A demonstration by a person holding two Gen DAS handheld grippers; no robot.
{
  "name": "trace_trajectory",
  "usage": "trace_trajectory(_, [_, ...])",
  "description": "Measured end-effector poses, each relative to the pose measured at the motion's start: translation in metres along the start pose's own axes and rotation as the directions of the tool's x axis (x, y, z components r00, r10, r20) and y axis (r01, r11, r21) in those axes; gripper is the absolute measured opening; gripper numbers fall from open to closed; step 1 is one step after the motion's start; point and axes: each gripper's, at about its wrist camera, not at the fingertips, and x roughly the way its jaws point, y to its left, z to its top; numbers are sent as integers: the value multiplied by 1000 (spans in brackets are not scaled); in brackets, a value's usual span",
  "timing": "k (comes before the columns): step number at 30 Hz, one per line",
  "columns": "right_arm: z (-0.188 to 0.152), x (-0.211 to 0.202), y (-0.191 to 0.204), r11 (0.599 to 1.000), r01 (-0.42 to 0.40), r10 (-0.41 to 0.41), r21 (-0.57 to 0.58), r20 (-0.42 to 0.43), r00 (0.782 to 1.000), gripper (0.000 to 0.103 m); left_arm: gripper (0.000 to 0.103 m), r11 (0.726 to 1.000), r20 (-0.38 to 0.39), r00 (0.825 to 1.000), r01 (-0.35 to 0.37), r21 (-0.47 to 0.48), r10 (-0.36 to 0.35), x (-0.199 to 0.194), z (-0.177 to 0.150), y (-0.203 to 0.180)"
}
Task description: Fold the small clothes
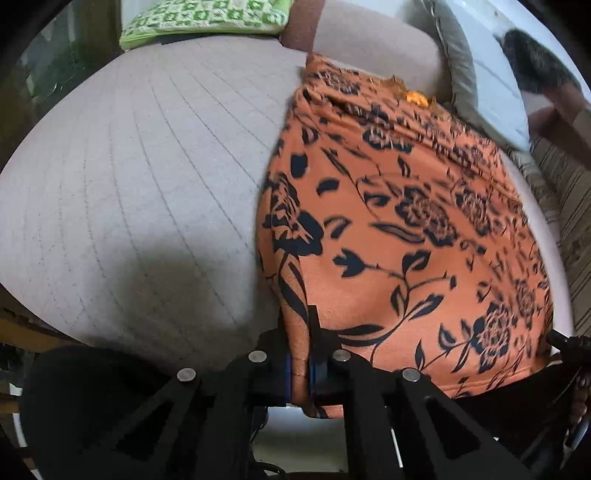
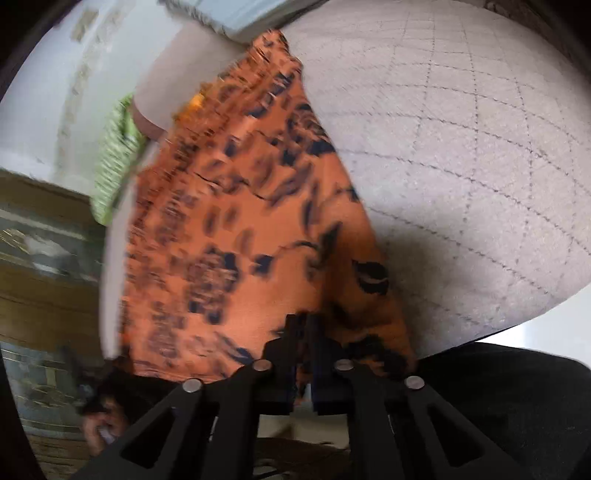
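Observation:
An orange garment (image 1: 406, 229) with a black flower print lies spread on a grey quilted surface (image 1: 140, 177). My left gripper (image 1: 300, 354) is shut on the garment's near left corner, with cloth pinched between the fingers. In the right wrist view the same garment (image 2: 229, 229) looks blurred. My right gripper (image 2: 303, 354) is shut on its near right corner, close to the edge of the quilted surface (image 2: 461, 155). Part of the other gripper (image 1: 569, 347) shows at the garment's right corner in the left wrist view.
A green and white patterned cushion (image 1: 207, 18) lies at the far edge. A grey pillow (image 1: 480, 92) sits beyond the garment at the right. Striped fabric (image 1: 569, 206) lies at the far right. A wooden floor (image 2: 44, 288) shows below the surface's left edge.

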Motion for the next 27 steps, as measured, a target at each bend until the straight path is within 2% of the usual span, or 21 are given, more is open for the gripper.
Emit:
trace_trajectory(4, [16, -23, 6, 995, -99, 98, 14, 62, 993, 0, 6, 999, 88, 995, 36, 11, -37, -30, 17, -1])
trace_trajectory(6, [22, -14, 1, 998, -55, 54, 15, 39, 998, 0, 6, 999, 53, 998, 43, 9, -43, -23, 26, -3])
trace_trajectory(9, [18, -4, -11, 998, 11, -11, 62, 0, 1000, 5, 7, 999, -28, 1000, -9, 32, 10, 2, 22, -4])
trace_trajectory(11, [12, -16, -3, 997, 75, -75, -13, 52, 996, 5, 9, 999, -57, 998, -20, 33, 22, 13, 13, -3])
trace_trajectory(12, [10, -21, -1, 994, 106, -104, -34, 73, 992, 9, 9, 999, -47, 999, -18, 30, 19, 13, 11, -3])
trace_trajectory(13, [9, -25, 0, 987, 151, -146, -50, 84, 986, 15, 9, 999, -40, 999, -19, 38, 21, 13, 11, -4])
trace_trajectory(14, [8, -26, -1, 980, 192, -186, -60, 88, 979, 36, 9, 999, -41, 999, -20, 40, 21, 13, 11, -4])
trace_trajectory(15, [9, -25, -2, 972, 225, -219, -63, 88, 972, 74, 9, 999, -42, 999, -17, 34, 18, 14, 12, -3])
trace_trajectory(16, [10, -24, -4, 963, 264, -259, -60, 89, 962, 84, 9, 1000, -45, 999, -10, 23, 11, 15, 13, -2])
trace_trajectory(17, [10, -19, -5, 958, 280, -276, -57, 75, 958, 85, 9, 1000, -49, 999, -6, 18, 7, 14, 15, -1])
trace_trajectory(19, [6, -8, -3, 966, 244, -243, -88, 20, 970, 85, 11, 1000, -50, 999, 2, 4, -2, 15, 16, 1])
trace_trajectory(20, [2, 0, 2, 951, 280, -282, -133, 0, 959, 83, 11, 1000, -49, 999, 3, 2, -2, 14, 16, 1])
trace_trajectory(22, [-3, 13, 2, 934, 325, -331, -150, -17, 944, 63, 11, 1000, -45, 999, -5, 14, 5, 14, 16, -1])
trace_trajectory(23, [-3, 13, -2, 936, 325, -330, -132, -17, 944, 32, 11, 1000, -43, 999, -12, 24, 13, 14, 16, -3])
trace_trajectory(24, [-2, 9, -6, 958, 266, -270, -102, -29, 962, 10, 9, 999, -40, 999, -17, 33, 19, 12, 14, -4])
trace_trajectory(25, [-2, 5, -9, 975, 210, -213, -73, -42, 976, 10, 8, 999, -38, 999, -14, 41, 15, 11, 14, -4])
trace_trajectory(27, [-2, -3, -8, 981, 182, -185, -73, -38, 982, 10, 7, 999, -40, 999, -2, 38, 4, 10, 15, -3])
